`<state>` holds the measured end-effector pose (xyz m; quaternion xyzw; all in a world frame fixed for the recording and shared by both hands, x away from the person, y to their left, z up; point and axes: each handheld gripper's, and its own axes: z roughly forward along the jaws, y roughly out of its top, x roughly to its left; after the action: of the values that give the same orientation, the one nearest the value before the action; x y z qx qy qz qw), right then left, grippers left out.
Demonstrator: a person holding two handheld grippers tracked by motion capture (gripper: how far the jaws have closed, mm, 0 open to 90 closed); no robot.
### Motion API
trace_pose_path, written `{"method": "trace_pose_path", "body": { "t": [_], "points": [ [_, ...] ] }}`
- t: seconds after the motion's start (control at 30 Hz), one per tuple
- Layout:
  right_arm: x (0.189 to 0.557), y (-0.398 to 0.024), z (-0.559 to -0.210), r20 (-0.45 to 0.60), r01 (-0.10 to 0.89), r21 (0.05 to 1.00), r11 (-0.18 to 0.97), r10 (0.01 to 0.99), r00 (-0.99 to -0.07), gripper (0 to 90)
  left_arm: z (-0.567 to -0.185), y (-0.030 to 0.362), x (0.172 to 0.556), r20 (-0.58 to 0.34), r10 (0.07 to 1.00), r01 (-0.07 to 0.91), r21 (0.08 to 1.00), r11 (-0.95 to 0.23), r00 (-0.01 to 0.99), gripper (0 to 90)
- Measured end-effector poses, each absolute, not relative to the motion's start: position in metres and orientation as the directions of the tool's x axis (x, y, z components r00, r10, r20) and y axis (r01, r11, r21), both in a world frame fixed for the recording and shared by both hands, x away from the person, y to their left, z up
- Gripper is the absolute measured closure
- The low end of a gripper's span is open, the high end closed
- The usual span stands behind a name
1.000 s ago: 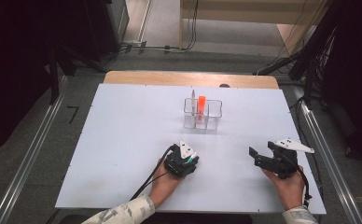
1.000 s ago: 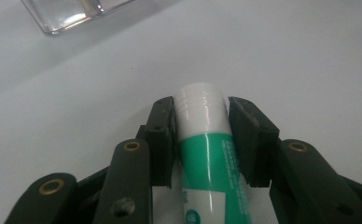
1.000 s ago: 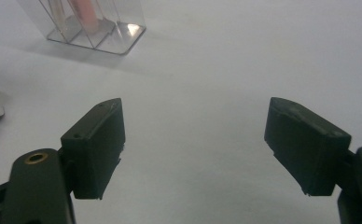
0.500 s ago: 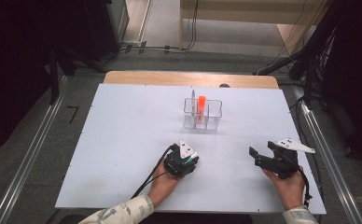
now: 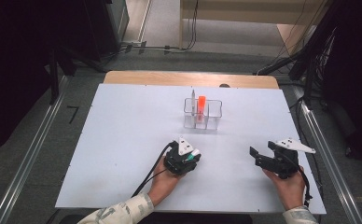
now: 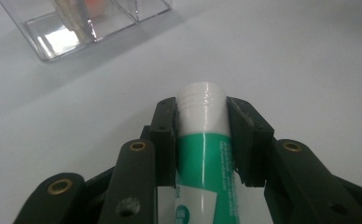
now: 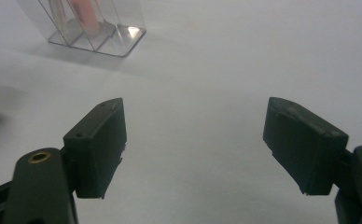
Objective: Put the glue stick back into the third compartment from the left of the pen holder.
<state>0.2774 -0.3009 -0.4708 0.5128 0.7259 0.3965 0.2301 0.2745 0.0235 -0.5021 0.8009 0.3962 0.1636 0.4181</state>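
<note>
My left gripper [image 5: 191, 156] is shut on a green and white glue stick [image 6: 203, 135], whose white cap pokes out past the pads [image 6: 166, 135]; in the high view the glue stick [image 5: 193, 154] lies low over the white table near the front centre. A clear plastic organizer [image 5: 202, 114] with compartments stands farther back, an orange marker [image 5: 201, 104] and a thin pen [image 5: 193, 99] upright in it. The organizer [image 6: 83, 28] is up left of the jaws in the left gripper view. My right gripper [image 5: 255, 157] is open over bare table at the front right, its pads [image 7: 100, 140] wide apart with nothing between.
The white board [image 5: 123, 140] covers a wooden table [image 5: 188, 78]. The organizer [image 7: 90, 25] lies ahead-left of the right gripper. Metal rails [image 5: 30, 154] run along both sides, with dark equipment and cables beyond.
</note>
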Motion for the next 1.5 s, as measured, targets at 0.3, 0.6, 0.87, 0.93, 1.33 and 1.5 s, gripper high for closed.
{"method": "trace_pose_path", "body": {
  "t": [0.3, 0.6, 0.87, 0.93, 1.33, 1.5],
  "points": [
    [0.278, -0.3, -0.471, 0.07, 0.562, 0.811, 0.164, 0.926, -0.371, 19.9, -0.494, 0.022, 0.283, -0.093, 0.777, 0.502, 0.809, -0.306, 0.623, 65.6],
    [0.278, -0.301, -0.471, 0.072, 0.564, 0.809, 0.164, 0.926, -0.372, 19.9, -0.486, 0.015, 0.291, -0.101, 0.772, 0.498, 0.815, -0.298, 0.627, 65.6],
    [0.278, -0.301, -0.471, 0.072, 0.56, 0.813, 0.162, 0.925, -0.372, 19.8, -0.477, 0.011, 0.298, -0.126, 0.771, 0.498, 0.824, -0.269, 0.624, 65.6],
    [0.278, -0.301, -0.471, 0.073, 0.56, 0.813, 0.161, 0.925, -0.372, 19.8, -0.474, 0.01, 0.3, -0.13, 0.77, 0.497, 0.827, -0.264, 0.625, 65.6],
    [0.278, -0.301, -0.47, 0.076, 0.56, 0.813, 0.159, 0.925, -0.373, 19.8, -0.462, 0.003, 0.31, -0.136, 0.768, 0.488, 0.837, -0.248, 0.625, 65.6],
    [0.278, -0.301, -0.471, 0.077, 0.56, 0.813, 0.159, 0.924, -0.374, 19.8, -0.459, 0.0, 0.313, -0.138, 0.768, 0.484, 0.841, -0.243, 0.625, 65.6]
  ]
}}
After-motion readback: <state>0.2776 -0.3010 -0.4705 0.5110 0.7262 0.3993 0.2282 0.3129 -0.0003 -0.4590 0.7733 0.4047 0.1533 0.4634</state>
